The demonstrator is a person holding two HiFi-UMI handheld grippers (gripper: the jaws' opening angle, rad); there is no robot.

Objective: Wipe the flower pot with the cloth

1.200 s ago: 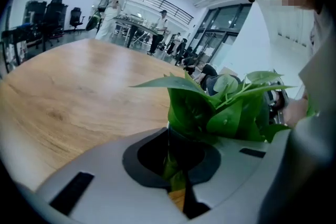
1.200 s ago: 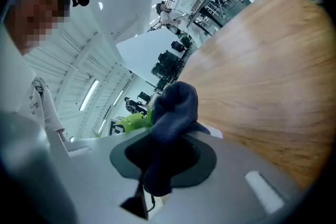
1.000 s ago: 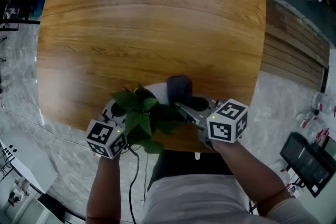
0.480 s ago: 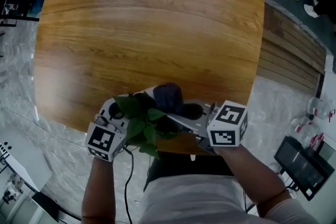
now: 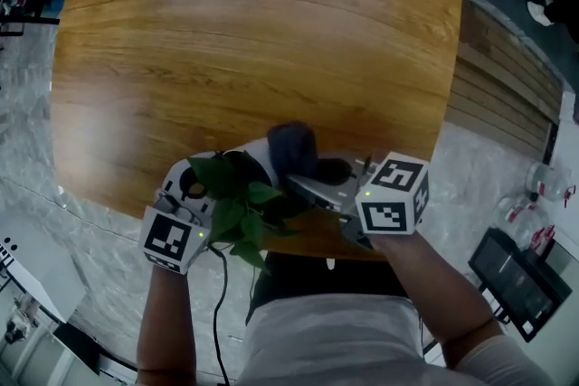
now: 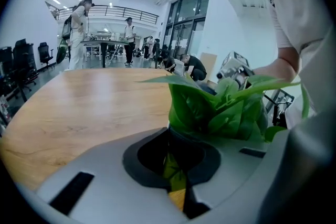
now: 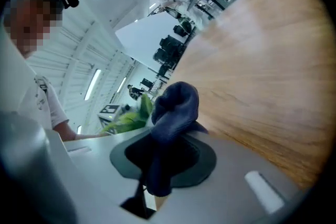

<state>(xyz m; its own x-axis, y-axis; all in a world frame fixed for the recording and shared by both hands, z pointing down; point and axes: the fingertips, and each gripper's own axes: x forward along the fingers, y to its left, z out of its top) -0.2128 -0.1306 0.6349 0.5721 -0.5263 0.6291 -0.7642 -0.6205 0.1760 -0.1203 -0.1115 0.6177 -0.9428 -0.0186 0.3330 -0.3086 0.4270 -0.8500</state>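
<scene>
A white flower pot (image 5: 256, 157) with a green leafy plant (image 5: 237, 205) is at the near edge of the wooden table (image 5: 253, 32). My left gripper (image 5: 217, 185) is shut on the pot, with its tips hidden under the leaves. In the left gripper view the leaves (image 6: 220, 107) rise just beyond the left gripper's (image 6: 176, 168) jaws. My right gripper (image 5: 297, 182) is shut on a bunched dark blue cloth (image 5: 291, 149), which lies against the pot's right side. In the right gripper view the cloth (image 7: 173, 113) sticks up out of the right gripper (image 7: 157, 178), with leaves (image 7: 131, 119) behind it.
The table's near edge (image 5: 298, 250) runs just under both grippers, with grey marbled floor (image 5: 54, 221) below. Wooden slats (image 5: 507, 77) lie to the right. A black cable (image 5: 217, 303) hangs from the left gripper. People (image 6: 79, 34) stand far off in the hall.
Both grippers have drifted slightly left with the pot and the cloth. The cloth has slid left along the pot's side.
</scene>
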